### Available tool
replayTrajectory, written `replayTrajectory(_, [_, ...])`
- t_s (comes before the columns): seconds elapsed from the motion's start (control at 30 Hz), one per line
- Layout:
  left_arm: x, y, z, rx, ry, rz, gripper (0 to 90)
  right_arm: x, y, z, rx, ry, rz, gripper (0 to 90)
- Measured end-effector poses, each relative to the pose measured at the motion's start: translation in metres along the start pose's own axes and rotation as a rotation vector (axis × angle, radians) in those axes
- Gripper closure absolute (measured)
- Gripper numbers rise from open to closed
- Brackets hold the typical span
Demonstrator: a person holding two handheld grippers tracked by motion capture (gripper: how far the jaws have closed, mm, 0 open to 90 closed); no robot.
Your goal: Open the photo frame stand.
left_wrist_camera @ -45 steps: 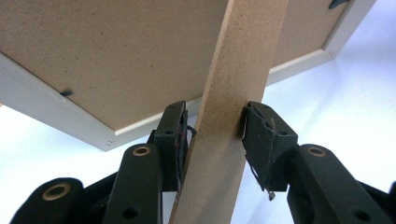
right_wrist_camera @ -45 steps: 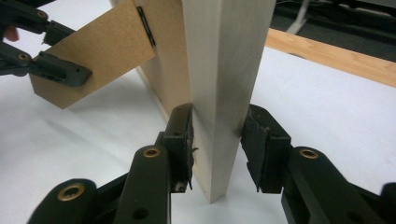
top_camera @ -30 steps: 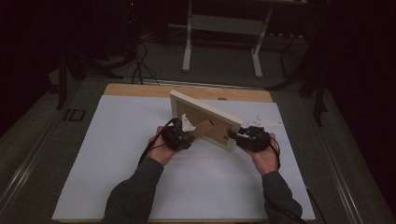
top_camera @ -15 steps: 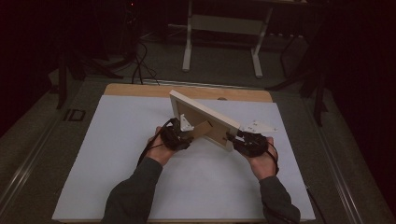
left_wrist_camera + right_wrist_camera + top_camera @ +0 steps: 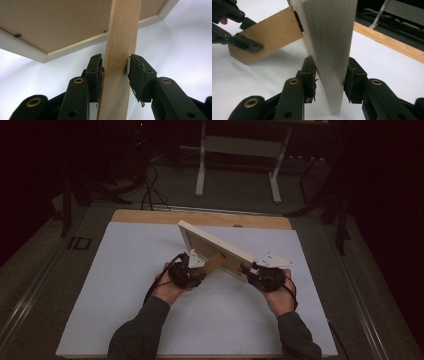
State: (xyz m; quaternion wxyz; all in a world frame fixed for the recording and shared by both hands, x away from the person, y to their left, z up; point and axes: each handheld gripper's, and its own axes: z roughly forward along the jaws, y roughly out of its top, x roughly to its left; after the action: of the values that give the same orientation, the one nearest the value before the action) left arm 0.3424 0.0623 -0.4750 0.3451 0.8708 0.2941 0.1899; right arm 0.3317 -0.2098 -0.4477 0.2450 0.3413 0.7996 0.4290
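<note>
A pale wooden picture frame (image 5: 215,245) stands tilted above the white sheet, its brown backing (image 5: 50,22) towards the person. A brown fibreboard stand (image 5: 216,261) folds out from that backing. My left gripper (image 5: 202,265) holds this stand (image 5: 122,37); in the left gripper view (image 5: 115,72) both pads touch the strip's sides, and the jaws have just been closing a little on it. My right gripper (image 5: 246,269) is shut on the frame's lower right edge (image 5: 329,37), with a pad pressed on each face (image 5: 330,75). The right gripper view also takes in the stand (image 5: 269,32) and the left gripper (image 5: 253,35).
A white sheet (image 5: 125,285) covers most of the wooden table (image 5: 150,216). Behind the table stand the white legs of another table (image 5: 201,165), and cables (image 5: 150,185) lie on the dark floor.
</note>
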Motion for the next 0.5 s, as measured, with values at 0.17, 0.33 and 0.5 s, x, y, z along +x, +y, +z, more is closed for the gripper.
replayTrajectory(0.17, [-0.002,-0.005,-0.004,-0.010,-0.029,-0.003,61.5,0.003,-0.001,-0.001,0.003,0.007,-0.012,64.5])
replayTrajectory(0.33, [-0.005,-0.012,-0.010,-0.037,-0.052,-0.019,60.1,0.005,-0.002,-0.001,0.005,0.009,-0.026,64.3])
replayTrajectory(0.5, [-0.006,-0.017,-0.014,-0.037,-0.043,-0.022,59.7,0.007,-0.002,-0.002,0.004,0.014,-0.032,64.1])
